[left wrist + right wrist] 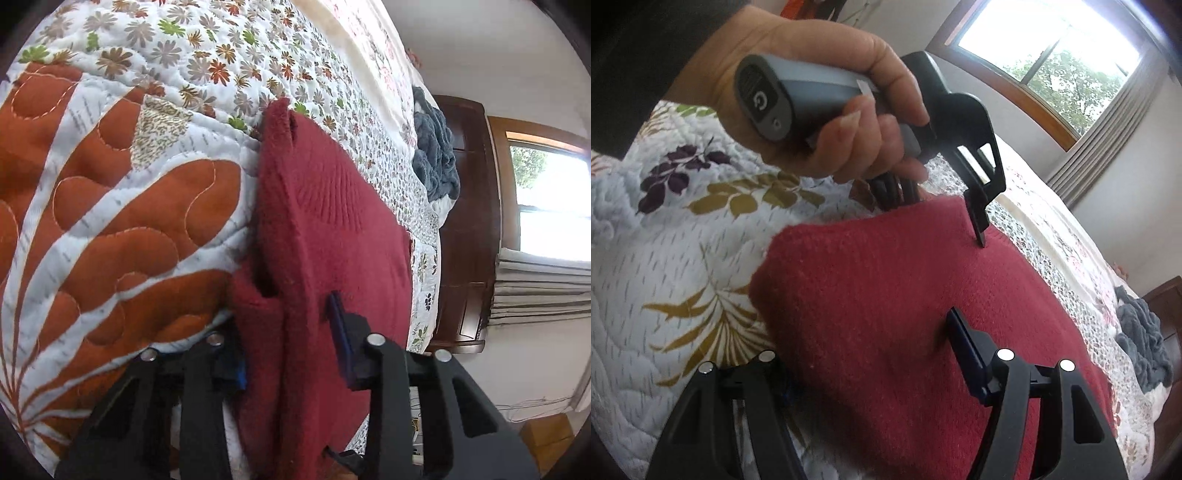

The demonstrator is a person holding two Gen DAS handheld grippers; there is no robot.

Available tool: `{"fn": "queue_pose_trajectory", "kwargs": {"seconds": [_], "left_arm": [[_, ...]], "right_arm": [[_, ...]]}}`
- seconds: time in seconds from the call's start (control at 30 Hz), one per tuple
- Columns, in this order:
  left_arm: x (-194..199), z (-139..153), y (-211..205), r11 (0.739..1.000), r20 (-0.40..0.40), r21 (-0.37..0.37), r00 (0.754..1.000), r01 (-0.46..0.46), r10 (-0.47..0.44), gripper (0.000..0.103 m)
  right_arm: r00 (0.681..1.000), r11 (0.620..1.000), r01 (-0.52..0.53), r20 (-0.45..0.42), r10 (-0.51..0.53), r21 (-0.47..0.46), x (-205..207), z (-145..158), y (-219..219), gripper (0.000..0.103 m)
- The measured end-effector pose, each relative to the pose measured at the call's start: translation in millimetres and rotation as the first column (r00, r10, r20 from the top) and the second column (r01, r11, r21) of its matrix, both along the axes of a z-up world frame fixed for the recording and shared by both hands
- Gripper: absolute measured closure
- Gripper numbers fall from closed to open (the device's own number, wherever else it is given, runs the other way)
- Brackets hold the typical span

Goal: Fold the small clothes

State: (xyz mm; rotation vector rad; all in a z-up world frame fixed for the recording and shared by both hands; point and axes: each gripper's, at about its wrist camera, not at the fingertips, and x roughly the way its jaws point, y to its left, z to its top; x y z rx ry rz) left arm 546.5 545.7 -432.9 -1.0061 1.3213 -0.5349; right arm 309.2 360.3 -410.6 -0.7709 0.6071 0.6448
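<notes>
Black fingers of the left gripper (291,332) straddle a fold of the red knit garment (332,229), jaws spread. Likewise spread, the right gripper (871,354) presses onto the garment, which lies on the quilted bed (110,206).

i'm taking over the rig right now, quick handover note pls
Left gripper: jaws open, straddling the near edge of the red knit garment, not clamped.
Right gripper: jaws open around the garment's edge, not clamped.
A hand holds the left gripper's handle.
Garment lies on the quilted bedspread, edge layers doubled, so at least one fold looks done.
Left: close both grippers and finish folding.
Grey blanket sits aside, untouched.
</notes>
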Motion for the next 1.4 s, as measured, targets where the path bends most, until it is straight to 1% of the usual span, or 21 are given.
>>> {"fn": "queue_pose_trajectory", "kwargs": {"seconds": [0.07, 0.1, 0.23, 0.27, 0.37, 0.47, 0.6, 0.63, 0.73, 0.9, 1.07, 1.13, 1.27, 1.4], "left_arm": [[0, -1, 0, 1.000, -0.005, 0.004, 1.000, -0.002, 0.002, 0.077], [1, -1, 1, 1.000, -0.007, 0.003, 1.000, -0.003, 0.003, 0.078], [1, 0, 3, 1.000, -0.014, 0.002, 1.000, -0.013, 0.013, 0.085], [1, 1, 3, 1.000, -0.017, 0.007, 1.000, -0.015, 0.015, 0.085], [0, 8, 5, 1.000, -0.018, 0.021, 1.000, -0.016, 0.017, 0.087], [1, 20, 4, 0.999, -0.021, 0.045, 1.000, -0.019, 0.020, 0.087], [3, 44, 0, 0.996, -0.021, 0.087, 1.000, -0.015, 0.017, 0.088], [3, 50, -1, 0.995, -0.019, 0.096, 1.000, -0.014, 0.016, 0.088], [5, 81, -11, 0.991, 0.003, 0.131, 1.000, -0.007, 0.007, 0.088], [11, 123, -30, 0.981, 0.021, 0.193, 1.000, -0.005, 0.001, 0.089], [15, 162, -55, 0.967, 0.034, 0.253, 0.999, -0.004, -0.004, 0.089], [17, 174, -65, 0.960, 0.036, 0.280, 0.999, 0.001, -0.011, 0.089], [19, 190, -82, 0.947, 0.035, 0.321, 0.999, 0.004, -0.016, 0.089], [24, 208, -106, 0.932, 0.042, 0.362, 0.999, 0.009, -0.026, 0.089]], "right_arm": [[1.000, 1.000, 0.000, -0.004, 0.000, 0.009, 0, 0, 0, 0.040], [1.000, 1.000, 0.001, -0.007, -0.001, 0.014, 0, 1, 0, 0.041], [0.999, 1.000, 0.008, -0.032, -0.008, 0.029, 3, 3, 0, 0.054], [0.999, 0.999, 0.012, -0.040, -0.011, 0.034, 4, 5, 0, 0.059], [0.998, 0.998, 0.030, -0.054, -0.028, 0.052, 6, 11, -1, 0.068], [0.996, 0.996, 0.051, -0.076, -0.046, 0.077, 8, 18, -4, 0.071], [0.993, 0.990, 0.077, -0.096, -0.065, 0.121, 8, 32, -10, 0.073], [0.991, 0.985, 0.090, -0.107, -0.075, 0.144, 8, 40, -13, 0.073], [0.990, 0.976, 0.111, -0.110, -0.092, 0.186, 9, 57, -21, 0.074], [0.986, 0.955, 0.149, -0.117, -0.122, 0.256, 11, 87, -39, 0.075], [0.978, 0.923, 0.196, -0.132, -0.160, 0.331, 16, 117, -61, 0.076], [0.974, 0.909, 0.215, -0.149, -0.171, 0.357, 19, 124, -70, 0.076], [0.964, 0.876, 0.257, -0.178, -0.200, 0.409, 21, 138, -93, 0.077], [0.956, 0.850, 0.288, -0.187, -0.226, 0.442, 25, 148, -116, 0.077]]}}
